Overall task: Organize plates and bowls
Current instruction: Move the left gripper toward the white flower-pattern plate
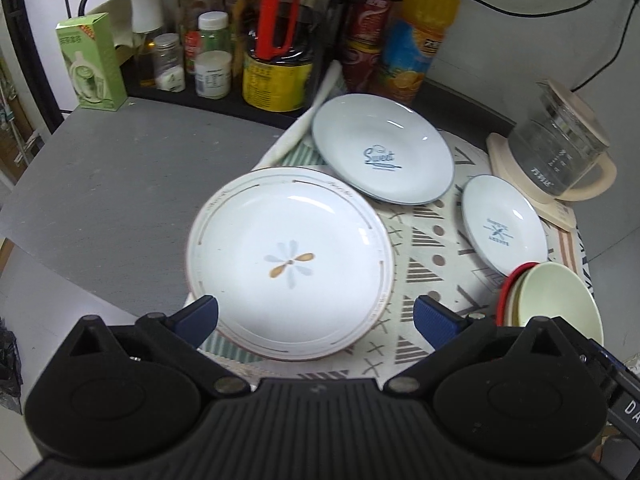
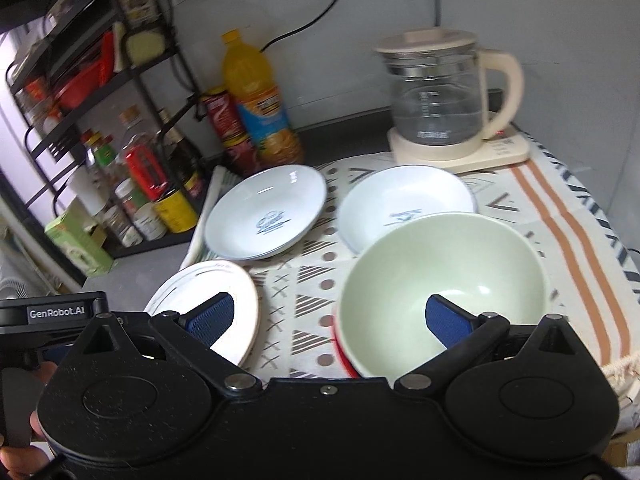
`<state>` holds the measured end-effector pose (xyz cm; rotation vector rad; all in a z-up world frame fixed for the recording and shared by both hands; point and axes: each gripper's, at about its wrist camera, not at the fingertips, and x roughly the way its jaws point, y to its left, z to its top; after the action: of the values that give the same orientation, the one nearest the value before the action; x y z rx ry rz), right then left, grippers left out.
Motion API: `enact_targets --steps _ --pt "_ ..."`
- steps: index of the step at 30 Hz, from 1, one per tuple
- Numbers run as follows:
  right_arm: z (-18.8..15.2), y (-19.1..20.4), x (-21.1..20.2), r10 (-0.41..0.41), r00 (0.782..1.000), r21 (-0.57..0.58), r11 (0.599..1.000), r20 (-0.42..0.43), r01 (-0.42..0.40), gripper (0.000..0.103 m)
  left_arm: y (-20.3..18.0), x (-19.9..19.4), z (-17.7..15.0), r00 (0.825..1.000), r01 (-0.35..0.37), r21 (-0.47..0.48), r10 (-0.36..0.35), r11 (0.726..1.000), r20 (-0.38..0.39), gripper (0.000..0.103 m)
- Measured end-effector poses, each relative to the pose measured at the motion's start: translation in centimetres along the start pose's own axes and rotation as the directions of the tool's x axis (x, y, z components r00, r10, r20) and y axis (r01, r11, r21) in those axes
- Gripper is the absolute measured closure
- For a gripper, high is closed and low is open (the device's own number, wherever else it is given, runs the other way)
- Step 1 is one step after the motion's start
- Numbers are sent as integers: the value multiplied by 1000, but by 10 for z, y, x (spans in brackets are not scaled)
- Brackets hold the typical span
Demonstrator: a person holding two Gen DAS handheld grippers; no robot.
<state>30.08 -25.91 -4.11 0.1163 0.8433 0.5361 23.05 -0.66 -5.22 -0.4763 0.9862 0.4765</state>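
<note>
A white plate with a leaf motif (image 1: 290, 260) lies nearest my left gripper (image 1: 316, 318), which is open and empty just above its near rim. A blue-rimmed "Sweet" plate (image 1: 382, 148) lies behind it and a smaller blue-rimmed plate (image 1: 502, 224) to the right. A pale green bowl (image 2: 442, 284) sits nested in a red one (image 2: 343, 354). My right gripper (image 2: 330, 320) is open, its right finger over the bowl's inside. The leaf plate (image 2: 180, 296), "Sweet" plate (image 2: 266, 212) and small plate (image 2: 404, 204) also show there.
A patterned cloth (image 1: 424, 240) covers the counter under the dishes. A glass kettle on a cream base (image 2: 440, 100) stands at the back right. Bottles and jars (image 1: 272, 52) and a green box (image 1: 92, 62) crowd the back. Bare grey counter (image 1: 120, 184) lies left.
</note>
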Motion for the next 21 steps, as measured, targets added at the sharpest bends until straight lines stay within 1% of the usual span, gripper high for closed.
enact_targets --steps 5,13,19,21 --pt "2 17 8 36 999 -42 998 -26 -37 0 11 2 6 1000 -18 -1 18 1000 0 0" --pt "7 40 24 49 997 -93 994 -62 -55 0 33 12 19 999 -26 -35 25 999 -20 0" --pt "19 50 42 43 996 -94 994 -72 -49 0 43 32 47 1000 19 -27 -19 999 -22 0" --pt "24 55 52 24 997 -93 995 -67 -30 0 43 43 60 998 45 -16 -46 999 -42 1"
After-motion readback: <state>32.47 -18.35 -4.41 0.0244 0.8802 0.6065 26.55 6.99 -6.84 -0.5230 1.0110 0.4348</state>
